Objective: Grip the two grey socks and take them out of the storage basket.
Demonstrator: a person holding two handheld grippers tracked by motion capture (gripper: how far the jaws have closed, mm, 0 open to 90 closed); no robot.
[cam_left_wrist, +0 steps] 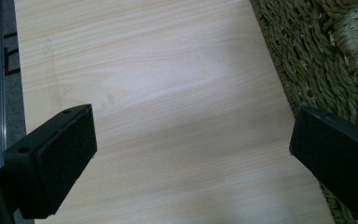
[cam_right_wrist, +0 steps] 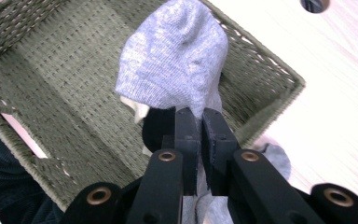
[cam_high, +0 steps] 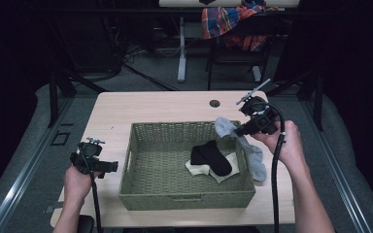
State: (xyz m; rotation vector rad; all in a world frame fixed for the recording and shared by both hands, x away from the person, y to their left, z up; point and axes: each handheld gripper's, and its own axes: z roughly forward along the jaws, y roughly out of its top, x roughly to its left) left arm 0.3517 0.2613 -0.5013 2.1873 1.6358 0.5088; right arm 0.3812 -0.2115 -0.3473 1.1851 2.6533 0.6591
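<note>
Dark surroundings and a grey floor frame a pale wooden counter (cam_high: 141, 104), on which a green woven basket (cam_high: 141, 194) is set near the person's edge. Inside the basket a black sock (cam_high: 212, 156) is seen lying across a cream-coloured one (cam_high: 222, 175). A grey sock (cam_high: 252, 155) is draped over the basket's right rim, its lower part trailing down outside onto the counter while its upper end is lifted above the rim. That upper end is pinched by the right gripper (cam_right_wrist: 200, 122), whose jaws are pressed together on the knit fabric. The left gripper (cam_high: 111, 166) is held beside the basket's left wall, its jaws wide apart over bare wood with nothing between them.

The step in hand is judged to be the carrying of the grey sock into the basket. For the next move, the sock would need to be raised until its trailing end clears the rim, possibly snagging on the weave, though that contact is poorly seen, and then brought over the basket floor before the jaws are parted.
</note>
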